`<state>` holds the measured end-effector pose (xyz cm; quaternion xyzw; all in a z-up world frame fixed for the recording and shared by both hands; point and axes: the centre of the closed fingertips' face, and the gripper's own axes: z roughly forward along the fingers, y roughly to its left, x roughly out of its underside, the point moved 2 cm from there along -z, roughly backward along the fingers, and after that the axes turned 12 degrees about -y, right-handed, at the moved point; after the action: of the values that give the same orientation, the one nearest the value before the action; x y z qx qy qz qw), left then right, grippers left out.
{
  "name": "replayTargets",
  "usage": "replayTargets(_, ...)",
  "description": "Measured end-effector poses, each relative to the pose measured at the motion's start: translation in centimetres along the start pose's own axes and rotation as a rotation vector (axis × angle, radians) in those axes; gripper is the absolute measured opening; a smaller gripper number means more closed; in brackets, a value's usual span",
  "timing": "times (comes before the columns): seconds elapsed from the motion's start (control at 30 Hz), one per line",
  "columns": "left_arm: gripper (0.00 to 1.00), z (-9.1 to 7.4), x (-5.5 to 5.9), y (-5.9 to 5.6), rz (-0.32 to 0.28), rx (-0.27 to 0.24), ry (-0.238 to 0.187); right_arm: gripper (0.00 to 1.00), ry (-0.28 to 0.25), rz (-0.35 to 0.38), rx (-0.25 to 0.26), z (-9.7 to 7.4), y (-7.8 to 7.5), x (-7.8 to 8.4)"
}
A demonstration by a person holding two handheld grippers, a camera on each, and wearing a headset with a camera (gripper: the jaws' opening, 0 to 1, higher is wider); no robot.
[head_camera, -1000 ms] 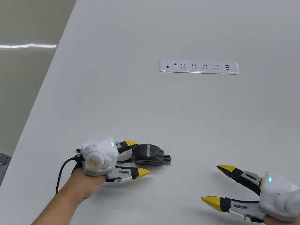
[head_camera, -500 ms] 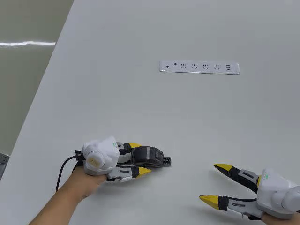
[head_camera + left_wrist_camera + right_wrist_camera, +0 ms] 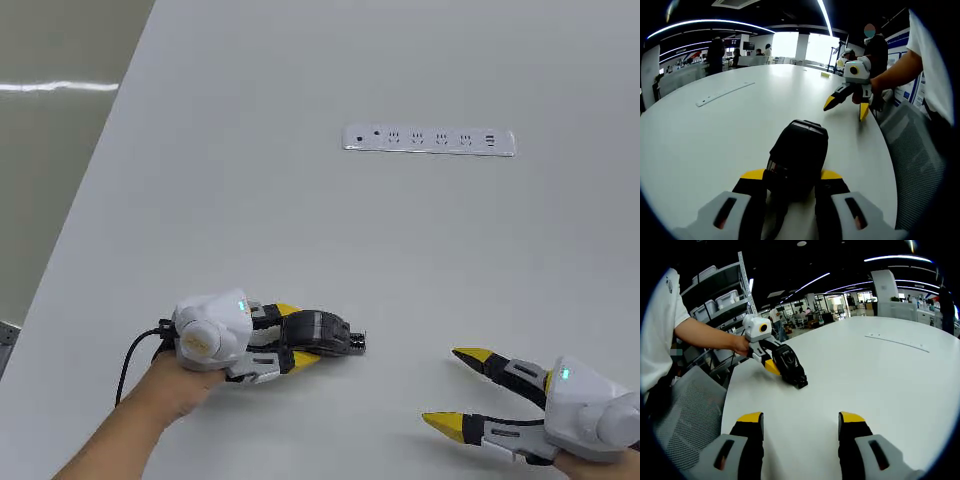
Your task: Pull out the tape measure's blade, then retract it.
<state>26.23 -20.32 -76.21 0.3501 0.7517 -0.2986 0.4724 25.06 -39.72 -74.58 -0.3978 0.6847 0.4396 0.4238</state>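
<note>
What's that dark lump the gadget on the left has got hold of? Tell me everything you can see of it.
It is a tape measure: a compact, rounded case in black and dark grey that looks like plastic. It lies on the white table, gripped between the yellow-tipped jaws of the left gripper, one jaw on each side. Its narrow front end points toward the open right gripper. A small dark tip shows at that end, and no blade is drawn out.

The tape measure (image 3: 318, 331) lies on the table (image 3: 300, 210), power strip (image 3: 430, 140) well behind.
</note>
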Motion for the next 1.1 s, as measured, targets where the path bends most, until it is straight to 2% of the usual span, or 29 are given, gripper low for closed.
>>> replayTargets(0.4,0.33,0.1,0.1,0.0,0.002,0.003,0.000,0.56,-0.029,-0.025,-0.025,0.7,0.0,-0.4)
replayTargets(0.7,0.32,0.1,0.2,0.0,0.022,0.025,0.024,0.53,-0.037,-0.065,-0.066,2.6,-0.3,-0.4)
replayTargets(1.1,0.32,0.1,0.2,0.0,0.021,0.033,0.039,0.50,-0.040,-0.094,-0.116,5.0,-0.8,-0.3)
